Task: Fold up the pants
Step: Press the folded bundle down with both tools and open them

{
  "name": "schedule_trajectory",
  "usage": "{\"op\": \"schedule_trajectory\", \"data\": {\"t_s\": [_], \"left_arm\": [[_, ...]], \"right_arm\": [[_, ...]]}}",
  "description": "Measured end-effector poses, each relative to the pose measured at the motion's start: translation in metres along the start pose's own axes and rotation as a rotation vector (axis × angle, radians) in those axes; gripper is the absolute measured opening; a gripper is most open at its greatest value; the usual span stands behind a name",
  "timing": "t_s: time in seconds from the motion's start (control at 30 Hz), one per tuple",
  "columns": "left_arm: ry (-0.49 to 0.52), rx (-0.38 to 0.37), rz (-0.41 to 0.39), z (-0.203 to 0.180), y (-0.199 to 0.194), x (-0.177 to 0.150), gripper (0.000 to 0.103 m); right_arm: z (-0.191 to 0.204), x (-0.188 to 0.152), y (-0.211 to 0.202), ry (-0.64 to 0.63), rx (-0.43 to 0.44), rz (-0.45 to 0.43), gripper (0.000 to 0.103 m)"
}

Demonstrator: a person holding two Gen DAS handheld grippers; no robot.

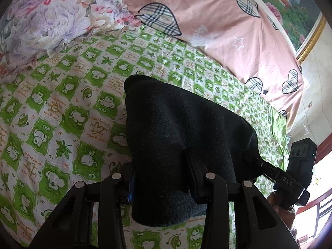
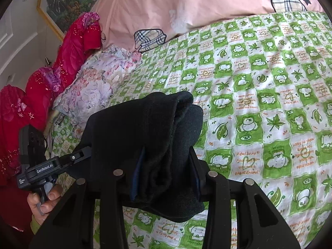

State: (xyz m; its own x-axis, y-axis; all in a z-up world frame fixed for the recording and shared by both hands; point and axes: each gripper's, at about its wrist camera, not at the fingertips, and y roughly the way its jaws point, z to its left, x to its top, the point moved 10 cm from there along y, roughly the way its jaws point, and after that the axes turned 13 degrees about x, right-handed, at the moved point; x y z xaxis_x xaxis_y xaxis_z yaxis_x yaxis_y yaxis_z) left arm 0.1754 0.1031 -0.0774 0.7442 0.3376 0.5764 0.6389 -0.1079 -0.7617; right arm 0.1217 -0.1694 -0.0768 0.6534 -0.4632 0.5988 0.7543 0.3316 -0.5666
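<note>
The dark pants point(image 1: 178, 128) are folded into a thick bundle and held up above the green checked bed sheet point(image 1: 62, 103). My left gripper point(image 1: 161, 176) is shut on the bundle's near edge. My right gripper point(image 1: 252, 155) shows at the right of the left wrist view, shut on the bundle's other end. In the right wrist view the pants point(image 2: 145, 132) fill the space between the fingers of my right gripper point(image 2: 166, 172), with several folded layers showing. My left gripper point(image 2: 87, 151) grips the pants' left end there, held by a hand point(image 2: 45, 201).
A pink quilt point(image 1: 217, 20) with plaid hearts lies along the far side of the bed. A floral pillow point(image 1: 51, 16) and red bedding point(image 2: 51, 78) are at the bed's head. A framed picture point(image 1: 294, 6) hangs on the wall behind.
</note>
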Motion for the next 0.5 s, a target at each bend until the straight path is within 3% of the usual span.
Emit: {"op": "schedule_trajectory", "data": {"t_s": [0.4,0.5], "left_arm": [[-0.027,0.003,0.038,0.013,0.022,-0.015,0.052],[-0.020,0.031,0.030,0.015,0.020,-0.017,0.062]], "right_arm": [[-0.023,-0.009,0.007,0.042,-0.011,-0.001,0.054],[-0.022,-0.008,0.005,0.043,-0.020,-0.005,0.055]]}}
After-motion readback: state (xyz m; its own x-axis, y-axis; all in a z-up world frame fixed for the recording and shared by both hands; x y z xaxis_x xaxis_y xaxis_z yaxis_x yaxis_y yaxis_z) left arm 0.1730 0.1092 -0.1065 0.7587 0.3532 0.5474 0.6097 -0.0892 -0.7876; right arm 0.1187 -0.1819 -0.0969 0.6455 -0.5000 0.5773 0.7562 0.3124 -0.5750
